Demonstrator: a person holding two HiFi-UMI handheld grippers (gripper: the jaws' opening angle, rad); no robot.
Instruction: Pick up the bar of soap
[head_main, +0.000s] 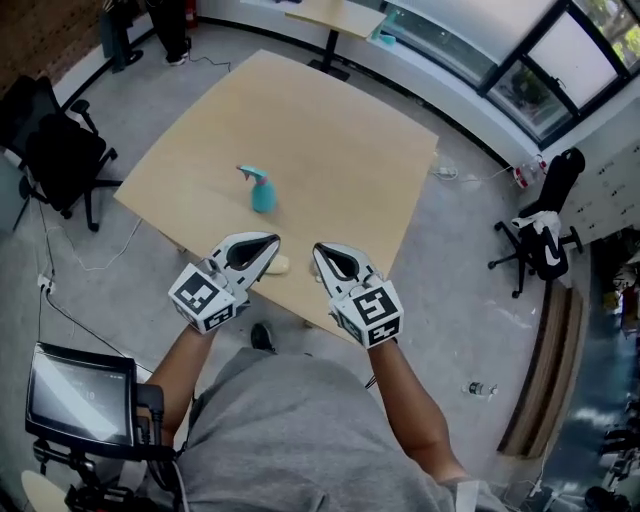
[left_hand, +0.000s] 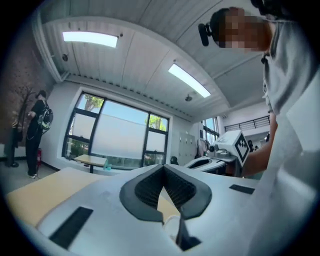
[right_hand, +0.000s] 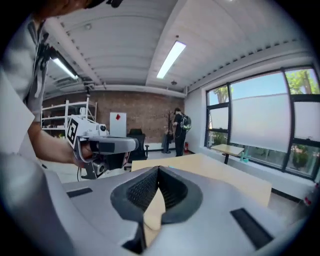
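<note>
While the left gripper (head_main: 268, 243) and right gripper (head_main: 320, 252) are pressed together empty, the pale cream rounded bar of soap (head_main: 279, 265), seen between their tips, is judged light, hard and slippery, best pinched across its width.

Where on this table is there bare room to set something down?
Most of the table is bare: the far half beyond the spray bottle, and the right side out to its edge. It is crowded only at the near edge, where the soap shows between the left gripper and right gripper.
</note>
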